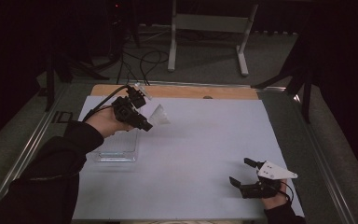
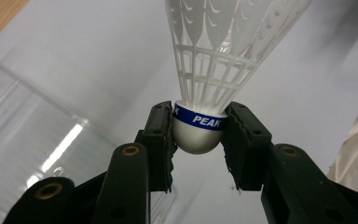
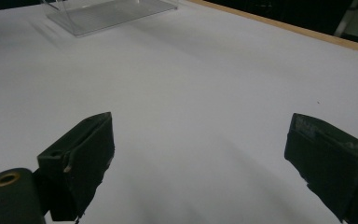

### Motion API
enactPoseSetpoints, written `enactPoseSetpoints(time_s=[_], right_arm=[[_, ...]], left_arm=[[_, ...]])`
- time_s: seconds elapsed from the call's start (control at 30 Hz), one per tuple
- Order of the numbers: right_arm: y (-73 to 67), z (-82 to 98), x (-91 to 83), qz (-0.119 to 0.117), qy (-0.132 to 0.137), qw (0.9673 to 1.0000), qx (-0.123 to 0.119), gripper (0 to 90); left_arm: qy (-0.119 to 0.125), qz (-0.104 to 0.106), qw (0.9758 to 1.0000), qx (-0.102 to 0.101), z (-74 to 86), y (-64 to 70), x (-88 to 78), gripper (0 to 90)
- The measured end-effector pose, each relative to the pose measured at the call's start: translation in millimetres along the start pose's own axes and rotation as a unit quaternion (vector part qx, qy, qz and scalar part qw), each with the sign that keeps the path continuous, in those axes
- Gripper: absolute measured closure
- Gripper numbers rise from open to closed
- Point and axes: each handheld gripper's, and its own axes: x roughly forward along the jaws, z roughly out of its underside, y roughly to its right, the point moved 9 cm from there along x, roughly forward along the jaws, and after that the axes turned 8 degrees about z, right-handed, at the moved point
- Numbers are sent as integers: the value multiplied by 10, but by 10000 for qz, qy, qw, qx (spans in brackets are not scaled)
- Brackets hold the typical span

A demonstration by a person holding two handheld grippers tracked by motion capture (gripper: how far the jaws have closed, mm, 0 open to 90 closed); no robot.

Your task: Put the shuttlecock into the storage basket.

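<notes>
A white plastic shuttlecock (image 2: 214, 60) with a blue band around its cork is clamped by the cork in my left gripper (image 2: 198, 140). In the high view that left gripper (image 1: 144, 122) is raised over the table's left back part, and the shuttlecock's (image 1: 159, 115) skirt points right. A clear plastic box (image 1: 116, 147) lies on the table just below and to the left of it. My right gripper (image 1: 241, 171) rests near the table's front right corner. Its jaws stand wide apart in the right gripper view (image 3: 200, 163), with nothing between them.
The table is covered by a white sheet (image 1: 191, 149), with a wooden strip (image 1: 177, 91) along its far edge. The clear box (image 3: 107, 14) sits far off in the right gripper view. Cables and a white metal stand (image 1: 209, 32) are on the floor behind.
</notes>
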Motion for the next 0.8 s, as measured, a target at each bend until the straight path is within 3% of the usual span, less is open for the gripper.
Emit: enactPoseSetpoints(time_s=[0.2, 0.27, 0.4, 0.43, 0.6, 0.8], right_arm=[[0, 4, 5, 9, -19, 10000, -12, 83], [-4, 3, 4, 4, -22, 10000, -3, 83], [-4, -1, 0, 22, -26, 10000, -19, 84], [-6, -2, 0, 18, -25, 10000, -19, 83], [-8, -1, 2, 20, -30, 10000, -40, 84], [-12, -1, 5, 25, -37, 10000, -49, 84]], left_arm=[[175, -150, 9985, -491, 99, -190, -104, 646], [188, -149, 9982, -557, 122, -216, -116, 647], [215, -259, 9965, -771, 233, -317, -163, 647], [269, -317, 9951, -895, 293, -359, -183, 647], [281, -381, 9936, -1021, 418, -416, -229, 647], [423, -466, 9892, -1321, 597, -522, -363, 646]])
